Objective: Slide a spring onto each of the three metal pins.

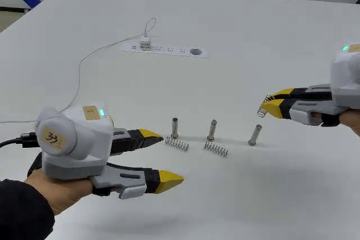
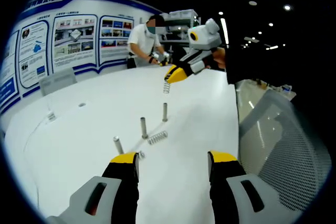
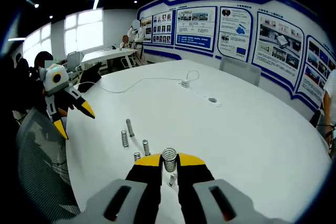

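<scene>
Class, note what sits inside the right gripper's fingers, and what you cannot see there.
A spring is pinched between the right gripper's fingers, seen end-on. The fingers cover the coils they grip. A pin shows through the gap below it.

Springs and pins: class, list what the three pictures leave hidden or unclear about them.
Left gripper view: one loose spring is half hidden behind the left gripper's tip.
Right gripper view: the nearest pin is mostly covered by the right gripper and its held spring.
Head view: the right gripper's body is cut off by the picture's right edge.
</scene>
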Motion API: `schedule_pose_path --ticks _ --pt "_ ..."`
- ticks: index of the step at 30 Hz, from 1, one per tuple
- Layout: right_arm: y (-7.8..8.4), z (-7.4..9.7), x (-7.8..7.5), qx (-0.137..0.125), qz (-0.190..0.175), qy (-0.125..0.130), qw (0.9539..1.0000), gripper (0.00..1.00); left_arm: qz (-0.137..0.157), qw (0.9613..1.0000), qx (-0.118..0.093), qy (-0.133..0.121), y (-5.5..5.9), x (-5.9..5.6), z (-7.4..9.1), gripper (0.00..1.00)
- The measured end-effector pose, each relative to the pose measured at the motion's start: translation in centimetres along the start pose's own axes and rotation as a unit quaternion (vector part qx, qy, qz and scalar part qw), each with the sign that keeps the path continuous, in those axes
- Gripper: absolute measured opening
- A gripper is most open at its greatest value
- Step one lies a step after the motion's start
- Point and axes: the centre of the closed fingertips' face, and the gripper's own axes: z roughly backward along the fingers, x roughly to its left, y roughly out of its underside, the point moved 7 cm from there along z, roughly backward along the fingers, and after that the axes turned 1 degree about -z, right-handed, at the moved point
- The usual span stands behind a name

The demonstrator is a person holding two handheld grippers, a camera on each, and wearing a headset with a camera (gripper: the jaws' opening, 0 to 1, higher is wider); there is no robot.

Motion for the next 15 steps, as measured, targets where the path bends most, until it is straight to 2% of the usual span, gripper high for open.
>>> schedule_pose_path --ticks 5,15 --pt "1.0 -0.7 -0.4 0.004 -0.011 0.007 0.9999 0.12 0.003 1.0000 0.000 -0.001 0.1 0.0 0.1 0.54" --pt "2.1 -1.6 -0.6 0.017 -0.020 0.008 0.9996 0.12 0.005 1.0000 0.001 -0.001 0.2 0.0 0.1 0.54"
